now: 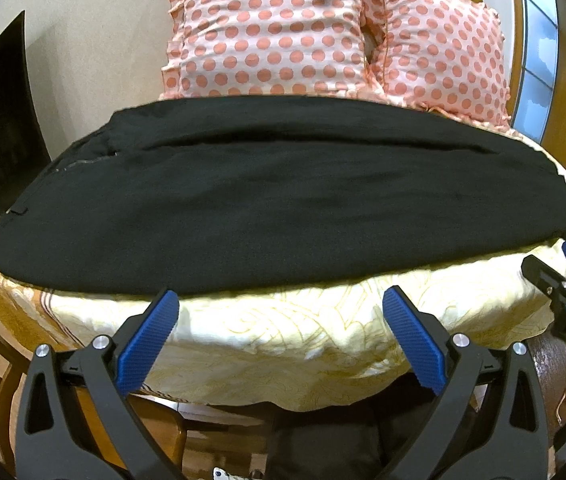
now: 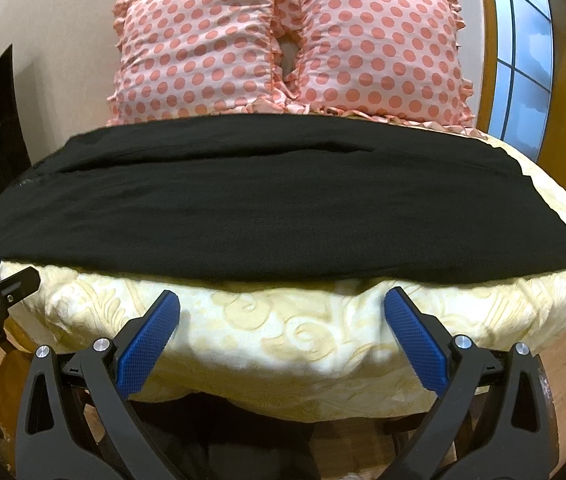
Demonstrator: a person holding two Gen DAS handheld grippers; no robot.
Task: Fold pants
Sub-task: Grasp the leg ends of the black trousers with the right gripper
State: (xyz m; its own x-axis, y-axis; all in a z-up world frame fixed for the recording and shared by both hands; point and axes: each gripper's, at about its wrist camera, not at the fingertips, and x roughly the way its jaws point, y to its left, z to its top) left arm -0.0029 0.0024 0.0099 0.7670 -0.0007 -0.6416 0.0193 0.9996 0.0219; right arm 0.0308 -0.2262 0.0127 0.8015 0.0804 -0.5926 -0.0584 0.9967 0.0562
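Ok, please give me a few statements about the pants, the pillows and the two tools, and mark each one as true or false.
1. The black pants lie spread across the bed. True.
2. The left tool is shut on the pants. False: its jaws stand open, short of the near edge of the pants.
3. Two dotted pillows stand behind the pants. True.
4. The right tool holds a pillow. False: it is open and holds nothing.
5. The pants are red. False: they are black.
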